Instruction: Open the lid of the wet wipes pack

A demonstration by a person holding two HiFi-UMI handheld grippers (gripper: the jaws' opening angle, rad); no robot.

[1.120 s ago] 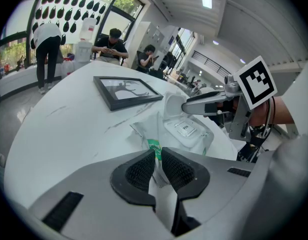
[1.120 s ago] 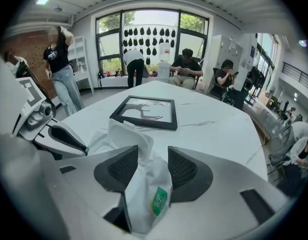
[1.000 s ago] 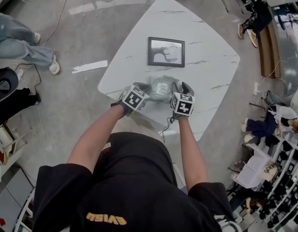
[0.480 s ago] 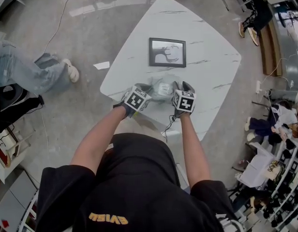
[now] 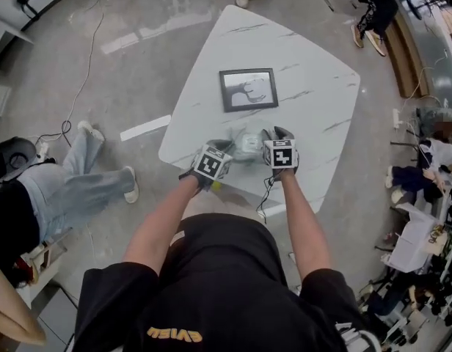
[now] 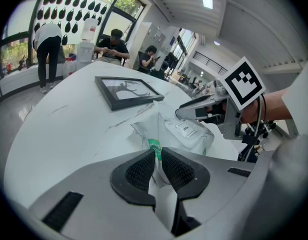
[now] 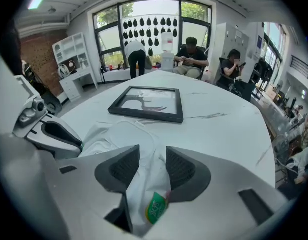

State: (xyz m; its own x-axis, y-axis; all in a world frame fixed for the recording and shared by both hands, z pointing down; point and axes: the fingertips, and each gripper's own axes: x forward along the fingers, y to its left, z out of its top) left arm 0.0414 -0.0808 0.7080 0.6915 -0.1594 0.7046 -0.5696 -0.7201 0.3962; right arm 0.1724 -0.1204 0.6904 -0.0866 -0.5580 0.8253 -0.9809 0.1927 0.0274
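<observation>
Now we pinch the pack (image 5: pixel 248 144) at 9 o'clock in left gripper (image 6: pixel 157 159) jaws; right gripper (image 7: pixel 152 156) jaws, just closing, wide around it.

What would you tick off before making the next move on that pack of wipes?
1. Left gripper clamped on the end of the wet wipes pack: ok.
2. Right gripper gripping the other end: not ok. Its jaws have just been closing with the pack between them, but the pads do not press yet.
3. Lid unobstructed: ok, lying flat and shut.
4. Which edge of the lid lifts: cannot tell.
5. Picture frame apart from the pack: ok.
</observation>
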